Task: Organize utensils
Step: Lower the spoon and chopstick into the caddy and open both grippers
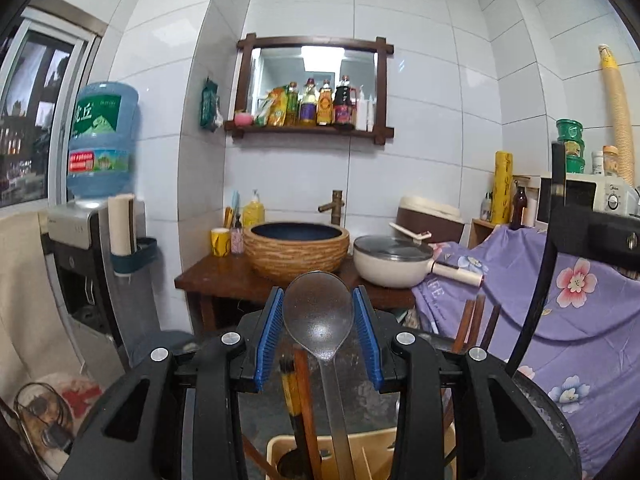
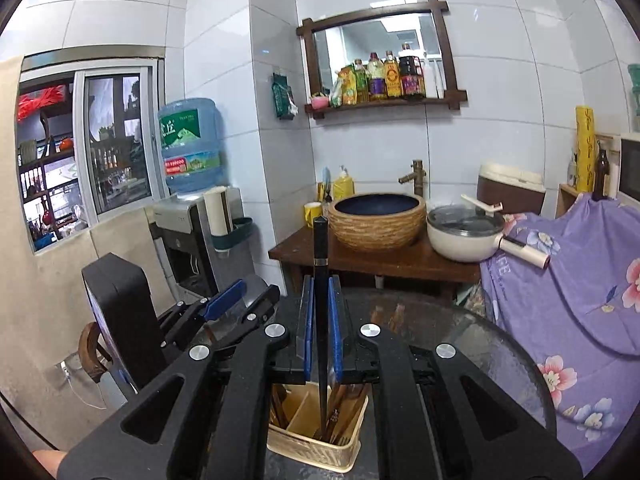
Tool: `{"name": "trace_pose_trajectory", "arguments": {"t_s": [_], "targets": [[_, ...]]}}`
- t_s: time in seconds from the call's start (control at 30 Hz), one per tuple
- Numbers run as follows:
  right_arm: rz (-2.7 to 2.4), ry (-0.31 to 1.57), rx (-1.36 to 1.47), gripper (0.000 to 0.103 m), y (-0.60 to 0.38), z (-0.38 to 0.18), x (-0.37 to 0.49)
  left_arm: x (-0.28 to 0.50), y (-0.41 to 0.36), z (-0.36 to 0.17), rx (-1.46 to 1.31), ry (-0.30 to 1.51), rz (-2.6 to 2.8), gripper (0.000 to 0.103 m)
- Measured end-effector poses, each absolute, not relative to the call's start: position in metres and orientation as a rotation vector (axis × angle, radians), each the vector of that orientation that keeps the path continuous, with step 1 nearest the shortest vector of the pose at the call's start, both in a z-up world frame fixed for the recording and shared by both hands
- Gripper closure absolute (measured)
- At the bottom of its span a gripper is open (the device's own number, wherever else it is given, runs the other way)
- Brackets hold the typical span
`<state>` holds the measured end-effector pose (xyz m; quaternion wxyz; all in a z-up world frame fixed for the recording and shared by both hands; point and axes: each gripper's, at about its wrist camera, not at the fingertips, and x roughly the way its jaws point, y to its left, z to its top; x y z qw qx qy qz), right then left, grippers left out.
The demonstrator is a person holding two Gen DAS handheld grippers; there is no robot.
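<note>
while left claw (image 1: 318,316) grips one spoon (image 1: 318,312), right claw (image 2: 321,316) pinches one chopstick (image 2: 320,280).

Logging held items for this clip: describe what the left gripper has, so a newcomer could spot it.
Start at the round glass table and the beige utensil holder on it. Above that holder, the left gripper has a spoon between its blue pads. Unlike the thin black chopstick in the right gripper, it has a broad, translucent grey bowl.

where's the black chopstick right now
In the right wrist view, centre: the black chopstick stands upright, pinched by the right gripper, its tip down in the beige utensil holder.
</note>
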<state>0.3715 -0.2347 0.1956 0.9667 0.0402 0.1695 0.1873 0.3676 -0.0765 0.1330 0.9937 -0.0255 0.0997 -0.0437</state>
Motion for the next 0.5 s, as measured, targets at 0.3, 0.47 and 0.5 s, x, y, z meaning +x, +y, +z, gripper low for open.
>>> {"name": "trace_pose_trajectory", "arguments": {"t_s": [0.3, 0.47, 0.5], "targets": [[0.385, 0.425, 0.087, 0.095, -0.234, 0.146, 0.375, 0.356, -0.081, 0.102, -0.007, 0.253, -0.110, 0.068], [0.387, 0.465, 0.093, 0.095, -0.236, 0.127, 0.377, 0.349, -0.082, 0.085, 0.017, 0.295, -0.132, 0.068], [0.385, 0.472, 0.096, 0.095, -0.236, 0.124, 0.377, 0.349, -0.082, 0.083, 0.021, 0.301, -0.137, 0.068]]}}
